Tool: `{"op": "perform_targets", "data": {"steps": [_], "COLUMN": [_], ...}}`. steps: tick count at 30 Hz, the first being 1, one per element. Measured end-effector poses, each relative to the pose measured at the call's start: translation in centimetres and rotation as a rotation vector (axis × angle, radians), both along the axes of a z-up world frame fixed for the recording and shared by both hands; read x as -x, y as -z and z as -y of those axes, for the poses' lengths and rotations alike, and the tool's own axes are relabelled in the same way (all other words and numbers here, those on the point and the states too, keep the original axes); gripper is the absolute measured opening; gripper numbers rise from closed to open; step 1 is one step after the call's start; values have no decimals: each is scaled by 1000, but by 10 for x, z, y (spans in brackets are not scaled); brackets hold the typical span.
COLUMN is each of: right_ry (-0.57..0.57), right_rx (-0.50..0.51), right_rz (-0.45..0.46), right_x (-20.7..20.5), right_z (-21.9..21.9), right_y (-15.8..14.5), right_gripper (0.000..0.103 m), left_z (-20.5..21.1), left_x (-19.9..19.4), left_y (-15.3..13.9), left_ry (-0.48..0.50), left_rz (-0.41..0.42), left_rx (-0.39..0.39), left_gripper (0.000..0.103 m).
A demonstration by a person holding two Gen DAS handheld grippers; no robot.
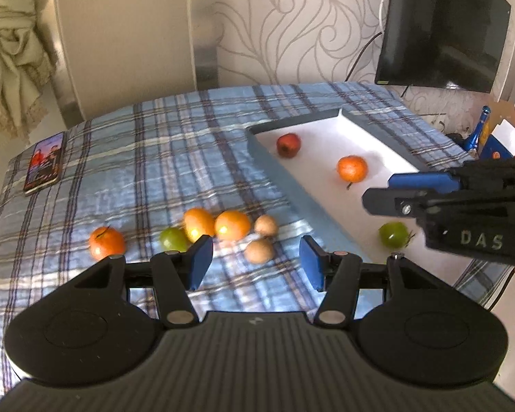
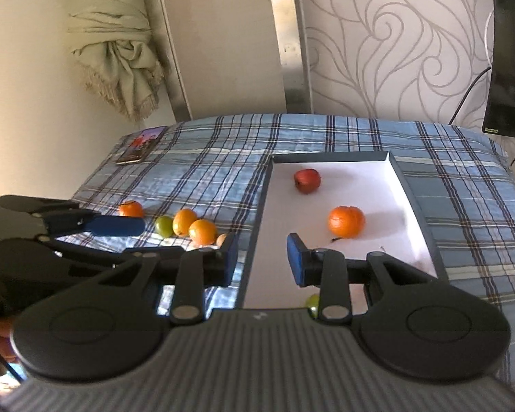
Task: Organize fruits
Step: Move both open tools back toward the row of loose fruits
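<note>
A white tray (image 1: 326,130) with dark walls lies on the plaid cloth. In it are a red apple (image 1: 288,144), an orange (image 1: 352,168) and a green fruit (image 1: 393,234). Left of the tray lie loose fruits: an orange (image 1: 106,242), a green fruit (image 1: 173,239), two oranges (image 1: 198,223) (image 1: 232,225) and two brown fruits (image 1: 266,225) (image 1: 259,251). My left gripper (image 1: 254,262) is open and empty, just short of the brown fruits. My right gripper (image 2: 262,257) is open and empty over the tray's (image 2: 415,206) near left part, with the green fruit (image 2: 313,304) beneath it.
A phone (image 1: 44,163) lies at the cloth's far left corner. A dark monitor (image 1: 443,27) stands behind the tray. Blue items (image 1: 480,134) sit off the table's right edge. A knotted curtain (image 2: 120,51) hangs at the back left.
</note>
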State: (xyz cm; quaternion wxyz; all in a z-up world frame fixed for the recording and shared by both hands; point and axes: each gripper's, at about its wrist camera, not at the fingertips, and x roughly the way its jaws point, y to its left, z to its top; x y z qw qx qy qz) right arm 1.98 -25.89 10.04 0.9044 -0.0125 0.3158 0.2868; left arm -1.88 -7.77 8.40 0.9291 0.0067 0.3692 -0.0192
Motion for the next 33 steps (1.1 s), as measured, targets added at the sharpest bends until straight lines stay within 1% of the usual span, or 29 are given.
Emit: {"op": "perform_targets", "data": {"steps": [5,8,15,20,25,26,27,29,33], "right_ry": [-7,-4,-23,16,73,85,94,124,161], "right_rx": [17,28,60,103,117,123,130,148,162], "right_rz": [-4,-12,-31,-51,-93,-99,-102,-98,-118], "right_x": [6,8,17,16,10,10,9,9,6], "right_z": [-14,-23,-55,-76,-92,-96,-98,-103,-110], "right_y": [1,2,12,20,30,32,34,37,43], "right_gripper": [35,35,35,35,35,36,44,51,51], "left_z": [-21,-32,-54,-76,-101,-105,-109,-117,-130], "left_x": [7,9,9,7,3,2,1,-2,-8], "left_y": [9,11,15,20,29,30,32,35,43], "left_ry": [-36,-56,-69,-79,-85,-86,-86,-84,-80], "left_rz": [-25,-27,-34,-40,-51,-53,-54,-57,-64], "left_rx": [7,10,0,-10,-13,-11,-10,-8,-7], "left_gripper": [62,62,62,62,62,62,62,62,62]}}
